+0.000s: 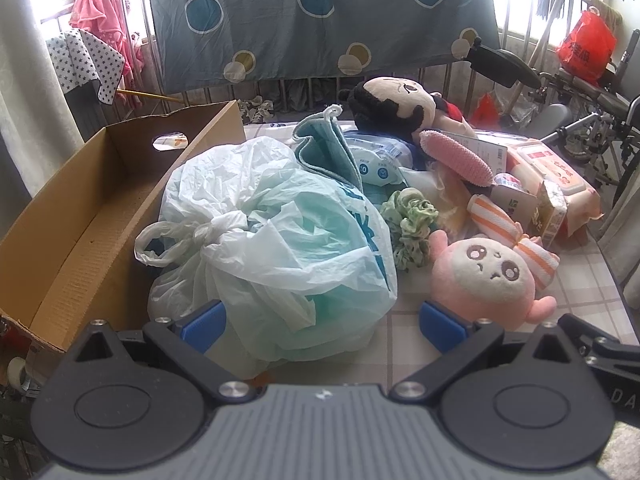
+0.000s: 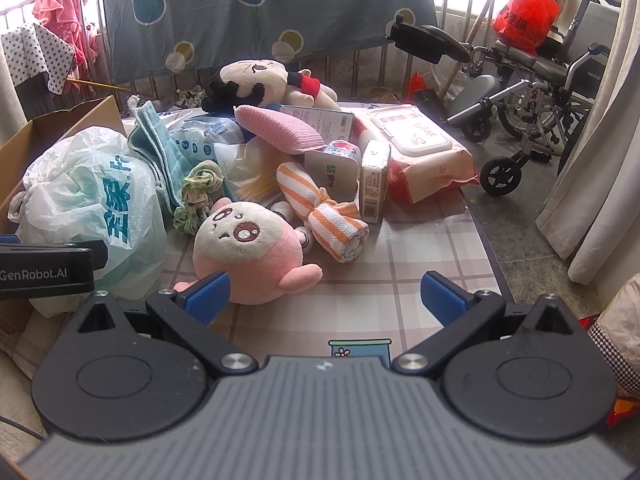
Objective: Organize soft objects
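Where print can be read, "GenRobot.AI" runs along the left gripper's [image 2: 48, 270] black side in the right wrist view, and large blue characters, partly "全家", mark the knotted plastic bag [image 1: 272, 248]. That bag lies between the spread blue pads of the left gripper [image 1: 322, 326], touching neither clearly, beside the cardboard box [image 1: 92, 200]. The right gripper [image 2: 326, 296] stands wide open, holding nothing; the pink plush [image 2: 248, 252] lies against its left pad on the checked tablecloth [image 2: 380, 248].

Pink plush [image 2: 248, 252], orange-striped towel [image 2: 320, 208], checked tablecloth [image 2: 380, 280].
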